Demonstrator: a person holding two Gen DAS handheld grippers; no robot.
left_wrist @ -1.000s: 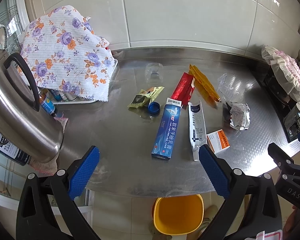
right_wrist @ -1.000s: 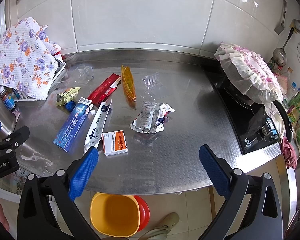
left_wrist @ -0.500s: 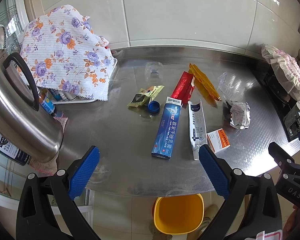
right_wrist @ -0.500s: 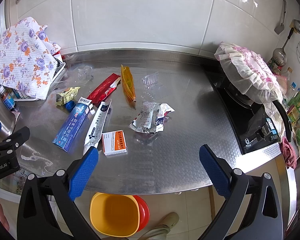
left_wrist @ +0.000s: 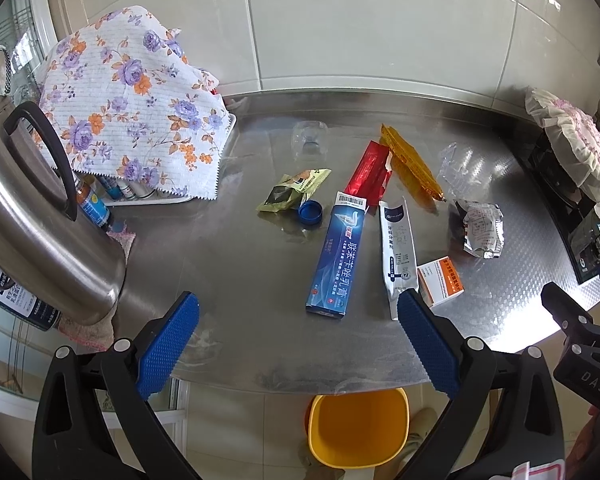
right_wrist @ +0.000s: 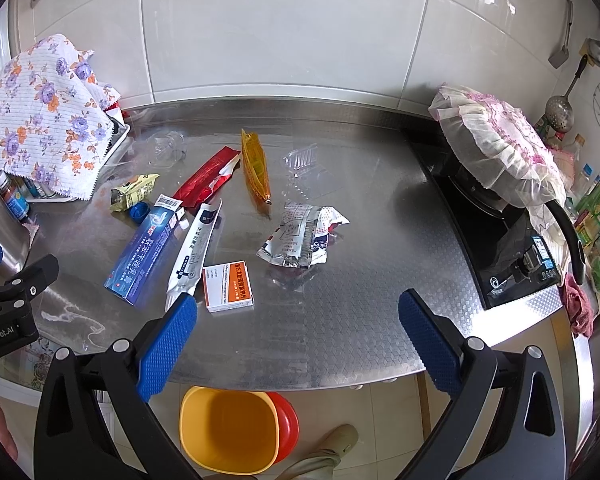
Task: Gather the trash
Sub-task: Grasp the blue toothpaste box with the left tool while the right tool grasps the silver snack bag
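Note:
Trash lies on the steel counter (left_wrist: pixel 240 264): a blue toothpaste box (left_wrist: pixel 337 258), a white sachet (left_wrist: pixel 398 252), an orange-and-white box (left_wrist: pixel 440 280), a crumpled silver packet (left_wrist: pixel 482 228), a red wrapper (left_wrist: pixel 370 170), an orange wrapper (left_wrist: pixel 410 168), a green wrapper (left_wrist: pixel 294 190) and a blue cap (left_wrist: pixel 310 213). My left gripper (left_wrist: pixel 296 344) is open and empty over the counter's front edge. My right gripper (right_wrist: pixel 298 340) is open and empty, near the orange-and-white box (right_wrist: pixel 228 286). A yellow bin (right_wrist: pixel 228 428) stands on the floor below.
A steel kettle (left_wrist: pixel 32 216) stands at the left, a floral cloth (left_wrist: pixel 132 108) over a rack behind it. A gas stove (right_wrist: pixel 500 232) with a cloth-covered pot (right_wrist: pixel 496 140) is at the right. Clear plastic pieces (right_wrist: pixel 304 160) lie near the back wall.

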